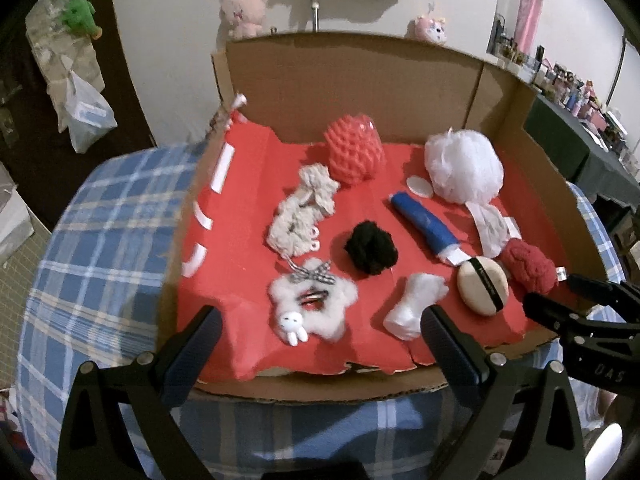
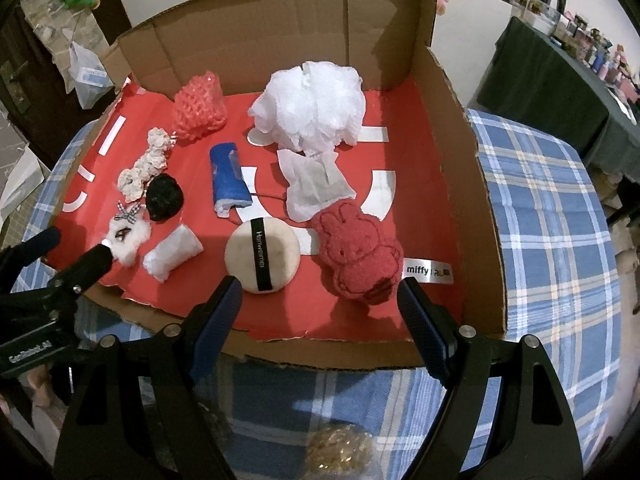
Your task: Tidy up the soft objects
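Soft objects lie on the red floor of an open cardboard box [image 1: 500, 92] [image 2: 472, 168]. There is a white fluffy rabbit frame [image 1: 310, 306] [image 2: 128, 240], a black pom [image 1: 372, 252] [image 2: 164, 198], a white wad [image 1: 412, 306] [image 2: 172, 258], a beige powder puff [image 1: 482, 290] [image 2: 262, 254], a red rabbit plush [image 1: 528, 266] [image 2: 358, 254], a blue tube [image 1: 426, 228] [image 2: 230, 180], a white mesh pouf [image 1: 464, 166] [image 2: 310, 110] and a coral net ball [image 1: 354, 152] [image 2: 198, 110]. My left gripper [image 1: 320, 332] is open at the box's near edge, by the rabbit frame. My right gripper [image 2: 320, 300] is open, before the puff and plush.
A cream crochet piece [image 1: 302, 210] [image 2: 146, 164] and a white sachet [image 2: 316, 182] also lie in the box. The box sits on a blue plaid cloth [image 1: 96, 248] [image 2: 552, 240]. A gold-coloured bag [image 2: 340, 454] lies below my right gripper. Plush toys [image 1: 244, 12] hang on the wall.
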`<state>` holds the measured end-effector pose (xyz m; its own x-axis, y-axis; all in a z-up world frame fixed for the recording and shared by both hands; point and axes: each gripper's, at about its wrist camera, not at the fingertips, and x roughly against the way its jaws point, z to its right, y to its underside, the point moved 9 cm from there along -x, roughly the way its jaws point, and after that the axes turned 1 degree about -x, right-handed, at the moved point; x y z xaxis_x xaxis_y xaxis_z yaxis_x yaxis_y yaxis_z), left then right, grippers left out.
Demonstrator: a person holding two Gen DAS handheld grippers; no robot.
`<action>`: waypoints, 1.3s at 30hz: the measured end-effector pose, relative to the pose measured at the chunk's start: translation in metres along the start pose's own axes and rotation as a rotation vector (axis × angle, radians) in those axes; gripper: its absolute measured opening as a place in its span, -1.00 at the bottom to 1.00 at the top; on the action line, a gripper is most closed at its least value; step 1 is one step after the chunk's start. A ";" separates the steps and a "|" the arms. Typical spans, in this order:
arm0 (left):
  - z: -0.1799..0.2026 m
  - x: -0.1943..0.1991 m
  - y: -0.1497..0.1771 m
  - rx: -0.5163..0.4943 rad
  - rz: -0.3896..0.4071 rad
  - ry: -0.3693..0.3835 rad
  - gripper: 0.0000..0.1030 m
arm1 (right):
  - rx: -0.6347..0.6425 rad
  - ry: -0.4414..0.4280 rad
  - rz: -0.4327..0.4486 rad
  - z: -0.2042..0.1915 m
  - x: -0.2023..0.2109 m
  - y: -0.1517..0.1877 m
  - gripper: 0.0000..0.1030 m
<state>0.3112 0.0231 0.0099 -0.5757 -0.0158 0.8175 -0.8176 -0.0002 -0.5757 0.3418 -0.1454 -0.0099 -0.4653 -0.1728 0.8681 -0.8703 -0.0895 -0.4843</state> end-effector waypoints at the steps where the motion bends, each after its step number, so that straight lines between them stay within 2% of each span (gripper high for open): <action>1: -0.002 0.004 -0.001 0.009 0.003 0.008 0.97 | -0.004 -0.004 0.007 -0.001 0.003 -0.001 0.55; 5: -0.017 0.024 -0.008 0.050 0.040 0.011 0.97 | 0.008 0.008 0.050 -0.003 0.025 -0.008 0.55; 9: -0.023 0.052 -0.010 0.045 0.093 0.007 0.97 | 0.023 0.017 0.107 -0.007 0.055 -0.012 0.55; 15: -0.020 0.110 0.003 0.033 0.211 0.043 1.00 | 0.058 -0.005 0.243 -0.019 0.118 0.001 0.55; 18: -0.012 0.140 0.017 0.008 0.273 0.067 1.00 | 0.062 -0.031 0.321 -0.024 0.152 0.017 0.76; 24: 0.003 0.192 0.059 -0.023 0.392 0.108 1.00 | 0.053 -0.073 0.447 -0.024 0.202 0.070 0.82; 27: 0.011 0.205 0.085 -0.040 0.440 0.089 1.00 | 0.056 -0.058 0.501 -0.022 0.214 0.099 0.92; 29: 0.016 0.203 0.098 -0.046 0.443 0.094 1.00 | 0.060 -0.049 0.512 -0.021 0.210 0.118 0.92; 32: 0.024 0.189 0.121 -0.036 0.407 0.126 1.00 | 0.058 -0.054 0.477 -0.020 0.189 0.144 0.92; 36: 0.032 0.146 0.147 -0.030 0.317 0.115 1.00 | 0.064 -0.008 0.418 -0.015 0.145 0.170 0.92; 37: 0.032 0.137 0.153 -0.030 0.293 0.116 1.00 | 0.058 0.001 0.381 -0.012 0.128 0.175 0.92; 39: 0.035 0.115 0.163 -0.028 0.237 0.115 1.00 | 0.042 -0.018 0.327 -0.009 0.106 0.185 0.92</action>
<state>0.1123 -0.0138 0.0095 -0.7470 0.1014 0.6570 -0.6589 0.0177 -0.7520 0.1303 -0.1712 -0.0065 -0.7154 -0.2164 0.6643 -0.6679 -0.0672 -0.7412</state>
